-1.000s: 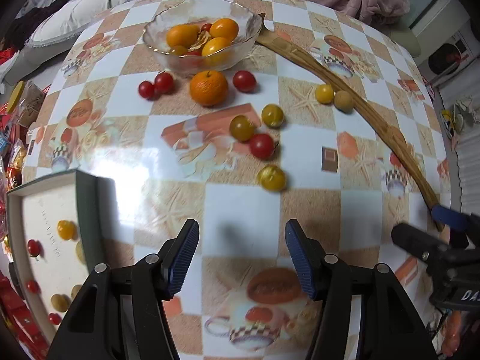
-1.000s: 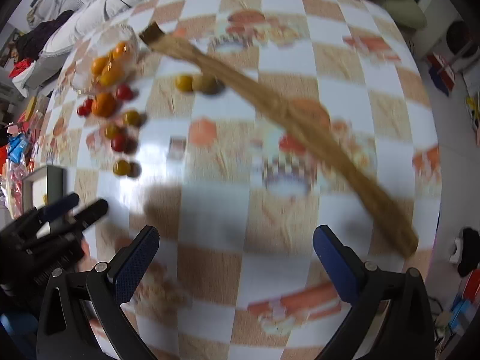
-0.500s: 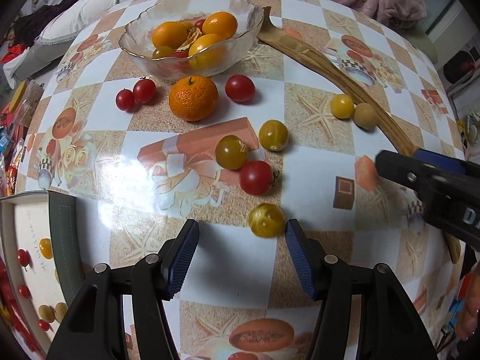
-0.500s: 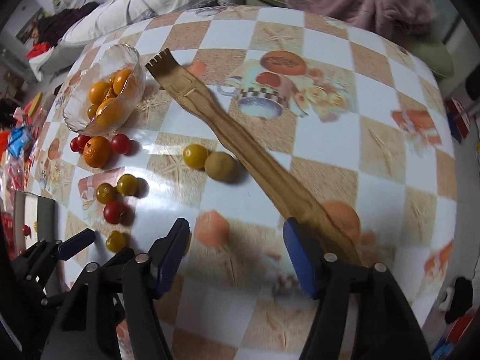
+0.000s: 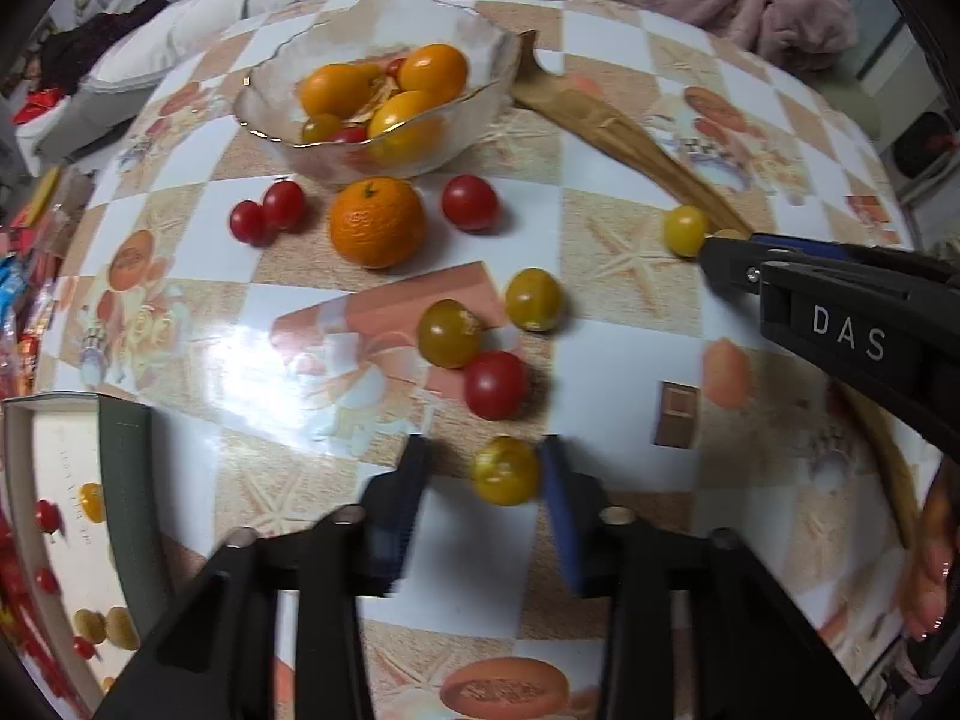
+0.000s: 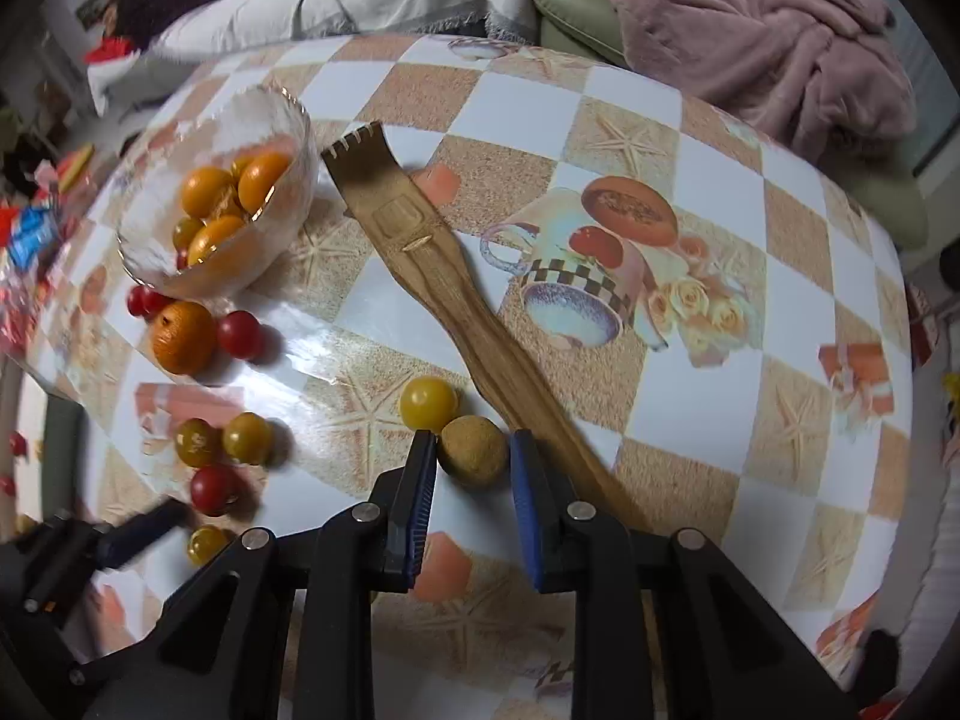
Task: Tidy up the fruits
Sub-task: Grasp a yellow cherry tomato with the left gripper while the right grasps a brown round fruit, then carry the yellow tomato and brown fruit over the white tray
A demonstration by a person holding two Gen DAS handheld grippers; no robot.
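While both tools point steeply down at the checkered surface (image 6: pixel 636 120), each has a small fruit between its blue pads. The left tool (image 5: pixel 483 480) has just been closing around a yellow cherry tomato (image 5: pixel 505 471): its right pad meets the fruit, while its blurred left pad stands a little off, so the grip is narrow but not plainly pressed home. The right tool (image 6: pixel 468 456) has likewise just been narrowing on a dull tan round fruit (image 6: pixel 474 450), whose matte, rough skin fills the gap between the pads; whether both pads actually press it I cannot tell.

Taking the glass bowl (image 5: pixel 480 54) as landmark: it holds several glossy orange fruits and small tomatoes. Just in front of it sits a mandarin (image 5: pixel 377 222), with two red cherry tomatoes (image 5: pixel 267 213) to its left and one to its right. Nearer the camera than the mandarin lie two olive-yellow tomatoes and a red one, and the held yellow tomato lies just beyond those. A wooden back scratcher (image 6: pixel 420 252) runs from beside the bowl diagonally toward the right tool; the tan fruit lies against it, touching a bright yellow tomato (image 6: pixel 427 402). Far left of the bowl, a green-edged box (image 5: pixel 123 480) contains small red and yellow tomatoes.
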